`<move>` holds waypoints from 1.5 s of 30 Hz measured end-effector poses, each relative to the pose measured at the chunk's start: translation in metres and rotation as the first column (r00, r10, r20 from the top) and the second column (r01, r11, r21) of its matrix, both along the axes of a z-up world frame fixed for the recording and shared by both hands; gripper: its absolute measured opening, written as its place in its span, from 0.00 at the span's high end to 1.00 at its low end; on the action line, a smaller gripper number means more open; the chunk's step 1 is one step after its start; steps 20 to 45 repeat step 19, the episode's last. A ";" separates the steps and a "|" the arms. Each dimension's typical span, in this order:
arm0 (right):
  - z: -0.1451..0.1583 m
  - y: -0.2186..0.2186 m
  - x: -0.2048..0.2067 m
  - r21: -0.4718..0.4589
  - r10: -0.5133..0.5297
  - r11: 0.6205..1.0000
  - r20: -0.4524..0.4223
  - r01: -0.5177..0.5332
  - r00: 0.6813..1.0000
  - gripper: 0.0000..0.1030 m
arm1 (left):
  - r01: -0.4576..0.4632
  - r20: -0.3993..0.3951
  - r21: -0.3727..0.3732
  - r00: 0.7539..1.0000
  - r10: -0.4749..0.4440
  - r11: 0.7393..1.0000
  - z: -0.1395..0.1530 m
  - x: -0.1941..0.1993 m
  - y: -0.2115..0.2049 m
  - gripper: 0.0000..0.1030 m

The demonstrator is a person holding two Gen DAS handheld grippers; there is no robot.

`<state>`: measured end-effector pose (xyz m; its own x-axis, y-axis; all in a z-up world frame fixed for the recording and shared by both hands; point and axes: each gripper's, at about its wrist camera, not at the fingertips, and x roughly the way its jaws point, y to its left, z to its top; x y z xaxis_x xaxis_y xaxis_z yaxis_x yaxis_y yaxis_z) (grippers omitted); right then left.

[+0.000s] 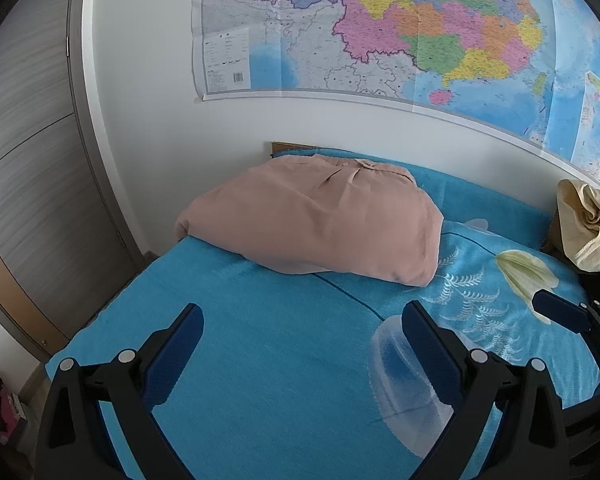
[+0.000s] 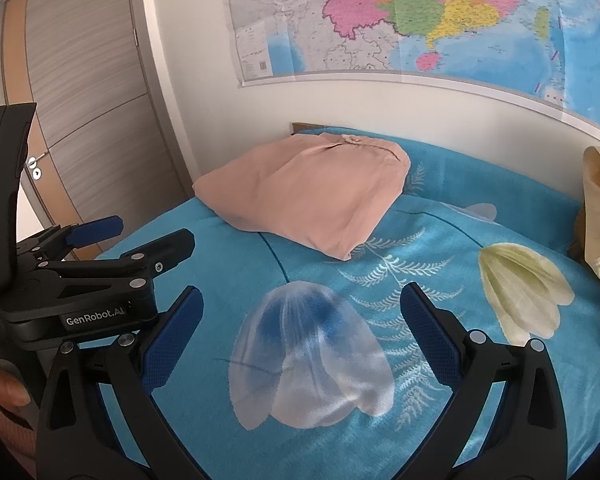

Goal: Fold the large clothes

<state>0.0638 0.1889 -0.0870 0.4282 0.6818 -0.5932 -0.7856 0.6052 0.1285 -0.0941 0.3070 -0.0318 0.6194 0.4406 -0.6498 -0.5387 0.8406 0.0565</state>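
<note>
Left wrist: folded pink garment (image 1: 312,220) beyond spread left gripper (image 1: 302,328)

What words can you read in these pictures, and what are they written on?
"GenRobot.AI": white letters on the black body of the left gripper, seen from the right wrist view.
White print on the black handle at the far left edge of that view: cut off, unreadable.
Wall map: place names, legend box and barcode are too small and blurred to read.
Pink folded garment, blue bedspread: no text.
</note>
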 end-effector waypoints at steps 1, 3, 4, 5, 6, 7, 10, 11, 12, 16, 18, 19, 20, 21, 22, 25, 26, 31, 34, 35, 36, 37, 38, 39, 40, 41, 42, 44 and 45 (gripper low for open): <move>0.000 0.000 0.000 0.001 0.000 1.000 0.001 0.000 1.000 0.05 | 0.001 0.002 0.002 1.000 -0.001 1.000 0.000 0.000 0.000 0.06; 0.000 0.000 0.000 0.000 0.000 1.000 0.000 0.000 1.000 0.05 | 0.001 0.005 0.004 1.000 -0.001 1.000 0.000 0.000 0.000 0.06; 0.000 0.000 0.000 0.001 0.001 1.000 0.001 -0.001 1.000 0.05 | 0.001 0.007 0.006 1.000 -0.001 1.000 0.001 0.000 -0.001 0.06; 0.000 0.001 0.000 0.001 0.000 1.000 0.002 0.000 1.000 0.05 | 0.000 0.010 0.012 1.000 0.000 1.000 0.001 -0.001 -0.002 0.06; 0.000 0.001 0.000 0.001 -0.001 1.000 0.000 0.001 1.000 0.05 | 0.001 0.014 0.018 1.000 -0.001 1.000 0.001 -0.002 -0.003 0.06; 0.000 0.001 0.000 0.002 -0.001 1.000 0.000 0.001 1.000 0.05 | 0.003 0.018 0.025 1.000 -0.003 1.000 0.001 -0.002 -0.004 0.06; 0.000 0.000 0.000 0.006 -0.001 1.000 -0.002 0.001 1.000 0.05 | 0.007 0.029 0.041 1.000 -0.008 0.999 0.002 -0.003 -0.006 0.06; 0.000 -0.001 0.000 0.006 -0.001 1.000 -0.001 0.001 1.000 0.05 | 0.006 0.025 0.038 1.000 -0.007 0.999 0.002 -0.002 -0.006 0.06; 0.000 -0.001 -0.001 0.005 -0.003 1.000 -0.002 0.003 1.000 0.05 | 0.003 0.019 0.030 1.000 -0.004 1.000 0.002 -0.002 -0.005 0.06; 0.000 -0.003 -0.001 0.002 -0.009 1.000 -0.004 0.009 1.000 0.05 | 0.011 0.004 -0.034 1.000 -0.011 0.999 -0.003 0.000 -0.001 0.06; -0.001 -0.004 -0.002 0.002 -0.011 1.000 -0.006 0.011 1.000 0.05 | 0.011 0.002 -0.059 1.000 -0.011 0.998 -0.005 0.000 0.000 0.06; -0.001 -0.005 -0.002 0.003 -0.013 1.000 -0.009 0.013 1.000 0.05 | 0.011 0.003 -0.062 1.000 -0.011 0.998 -0.006 0.000 0.000 0.06; -0.001 -0.005 -0.002 0.003 -0.013 1.000 -0.009 0.013 1.000 0.05 | 0.011 0.003 -0.062 1.000 -0.011 0.998 -0.006 0.000 0.000 0.06; -0.001 -0.005 -0.002 0.003 -0.013 1.000 -0.009 0.013 1.000 0.05 | 0.011 0.003 -0.062 1.000 -0.011 0.998 -0.006 0.000 0.000 0.06; -0.001 -0.005 -0.002 0.003 -0.013 1.000 -0.009 0.013 1.000 0.05 | 0.011 0.003 -0.062 1.000 -0.011 0.998 -0.006 0.000 0.000 0.06; -0.001 -0.005 -0.002 0.003 -0.013 1.000 -0.009 0.013 1.000 0.05 | 0.011 0.003 -0.062 1.000 -0.011 0.998 -0.006 0.000 0.000 0.06; -0.001 -0.005 -0.002 0.003 -0.013 1.000 -0.009 0.013 1.000 0.05 | 0.011 0.003 -0.062 1.000 -0.011 0.998 -0.006 0.000 0.000 0.06; -0.001 -0.005 -0.002 0.003 -0.013 1.000 -0.009 0.013 1.000 0.05 | 0.011 0.003 -0.062 1.000 -0.011 0.998 -0.006 0.000 0.000 0.06; -0.001 -0.005 -0.002 0.003 -0.013 1.000 -0.009 0.013 1.000 0.05 | 0.011 0.003 -0.062 1.000 -0.011 0.998 -0.006 0.000 0.000 0.06; -0.001 -0.005 -0.002 0.003 -0.013 1.000 -0.009 0.013 1.000 0.05 | 0.011 0.003 -0.062 1.000 -0.011 0.998 -0.006 0.000 0.000 0.06; -0.001 -0.005 -0.002 0.003 -0.013 1.000 -0.009 0.013 1.000 0.05 | 0.011 0.003 -0.062 1.000 -0.011 0.998 -0.006 0.000 0.000 0.06; -0.001 -0.005 -0.002 0.003 -0.013 1.000 -0.009 0.013 1.000 0.05 | 0.011 0.003 -0.062 1.000 -0.011 0.998 -0.006 0.000 0.000 0.06; -0.001 -0.005 -0.002 0.003 -0.013 1.000 -0.009 0.013 1.000 0.05 | 0.011 0.003 -0.062 1.000 -0.011 0.998 -0.006 0.000 0.000 0.06; -0.001 -0.005 -0.002 0.003 -0.013 1.000 -0.009 0.013 1.000 0.05 | 0.011 0.003 -0.062 1.000 -0.011 0.998 -0.006 0.000 0.000 0.06; -0.001 -0.005 -0.002 0.003 -0.013 1.000 -0.009 0.013 1.000 0.05 | 0.011 0.003 -0.062 1.000 -0.011 0.998 -0.006 0.000 0.000 0.06; -0.001 -0.005 -0.002 0.003 -0.013 1.000 -0.009 0.013 1.000 0.05 | 0.011 0.003 -0.062 1.000 -0.011 0.998 -0.006 0.000 0.000 0.06; -0.001 -0.005 -0.002 0.003 -0.013 1.000 -0.009 0.013 1.000 0.05 | 0.011 0.003 -0.062 1.000 -0.011 0.998 -0.006 0.000 0.000 0.06; -0.001 -0.005 -0.002 0.003 -0.013 1.000 -0.009 0.013 1.000 0.05 | 0.011 0.003 -0.062 1.000 -0.011 0.998 -0.006 0.000 0.000 0.06; -0.001 -0.005 -0.002 0.003 -0.013 1.000 -0.009 0.013 1.000 0.05 | 0.011 0.003 -0.062 1.000 -0.011 0.998 -0.006 0.000 0.000 0.06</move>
